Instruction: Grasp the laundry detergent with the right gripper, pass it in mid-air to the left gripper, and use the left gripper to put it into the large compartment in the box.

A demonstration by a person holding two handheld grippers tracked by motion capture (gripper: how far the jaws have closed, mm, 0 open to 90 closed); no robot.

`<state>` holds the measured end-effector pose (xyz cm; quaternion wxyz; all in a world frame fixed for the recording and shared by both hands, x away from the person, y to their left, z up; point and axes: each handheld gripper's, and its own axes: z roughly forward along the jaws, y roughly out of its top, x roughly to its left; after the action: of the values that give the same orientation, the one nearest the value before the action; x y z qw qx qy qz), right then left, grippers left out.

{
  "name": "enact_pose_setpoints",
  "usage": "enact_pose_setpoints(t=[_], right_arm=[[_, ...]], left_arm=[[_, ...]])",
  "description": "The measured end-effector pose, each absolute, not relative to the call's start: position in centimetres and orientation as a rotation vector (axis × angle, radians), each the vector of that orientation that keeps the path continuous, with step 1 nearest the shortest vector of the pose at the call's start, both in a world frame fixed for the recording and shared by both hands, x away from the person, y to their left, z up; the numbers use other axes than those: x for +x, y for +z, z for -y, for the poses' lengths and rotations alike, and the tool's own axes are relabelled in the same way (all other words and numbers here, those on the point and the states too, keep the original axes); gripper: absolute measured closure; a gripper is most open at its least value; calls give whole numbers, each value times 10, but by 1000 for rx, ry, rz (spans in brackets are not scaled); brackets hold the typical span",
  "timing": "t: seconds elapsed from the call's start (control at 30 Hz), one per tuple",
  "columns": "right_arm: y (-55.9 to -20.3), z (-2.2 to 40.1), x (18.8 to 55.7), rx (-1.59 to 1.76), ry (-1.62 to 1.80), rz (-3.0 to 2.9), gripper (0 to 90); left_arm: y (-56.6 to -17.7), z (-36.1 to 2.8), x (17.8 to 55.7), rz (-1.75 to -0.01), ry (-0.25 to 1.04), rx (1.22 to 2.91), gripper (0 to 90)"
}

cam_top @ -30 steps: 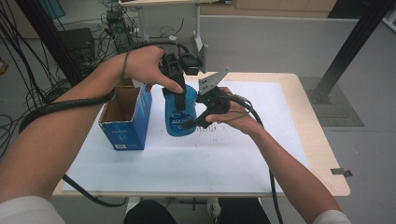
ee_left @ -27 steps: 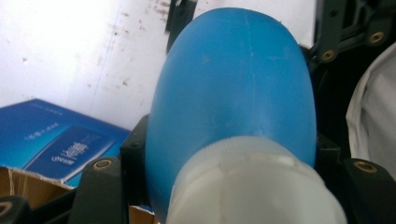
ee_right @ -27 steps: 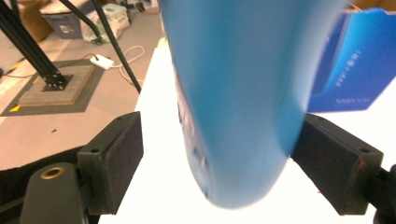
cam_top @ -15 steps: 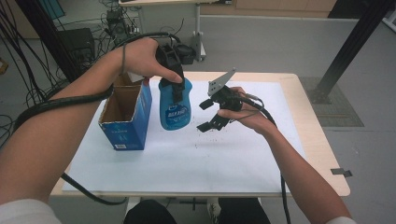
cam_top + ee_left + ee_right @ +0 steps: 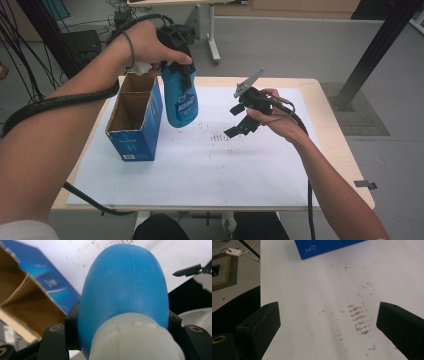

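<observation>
Gripping the blue bottle [image 5: 180,100] near its top, the left gripper [image 5: 176,47] is holding it clear of the surface [image 5: 280,165], its fingers pressing on either side of the bottle just below the white cap [image 5: 135,340]. The bottle is hanging upright in the air just beside the open blue box [image 5: 135,117], at the side nearer the right hand, with its base above the white sheet [image 5: 200,170] that is covering the surface. In the left gripper view, the bottle's rounded blue body is bulging out between the two black fingers [image 5: 72,330], and the cardboard inside of the box is showing to the left of it.

The right gripper [image 5: 239,120] is sitting off to the right of the bottle, well apart from it, with its fingers [image 5: 259,327] standing wide and nothing lying between them; they have just been opening. In the right gripper view these fingers are pointing down over a patch of brownish marks [image 5: 359,315] on the sheet, and a corner of the box is lying farther off at the top.
</observation>
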<state>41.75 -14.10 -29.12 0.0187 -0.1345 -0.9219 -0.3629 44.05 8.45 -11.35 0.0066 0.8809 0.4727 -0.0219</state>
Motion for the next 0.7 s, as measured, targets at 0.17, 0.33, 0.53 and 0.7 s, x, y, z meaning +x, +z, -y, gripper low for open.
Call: enact_pose_setpoints(t=[0.17,0.33,0.53,0.7], right_arm=[[-285,150,415,-451,-1116,2875,49],[-280,157,413,-466,-1101,2887,49],[-277,166,411,-495,-1064,2901,49],[-274,171,409,-502,-1031,2931,49]], left_arm=[[-93,-96,445,-1637,-30,2656,375],[-74,-109,449,-1761,-24,2553,376],[-52,-131,451,-1874,3,2446,375],[-34,-147,450,-1959,52,2370,375]])
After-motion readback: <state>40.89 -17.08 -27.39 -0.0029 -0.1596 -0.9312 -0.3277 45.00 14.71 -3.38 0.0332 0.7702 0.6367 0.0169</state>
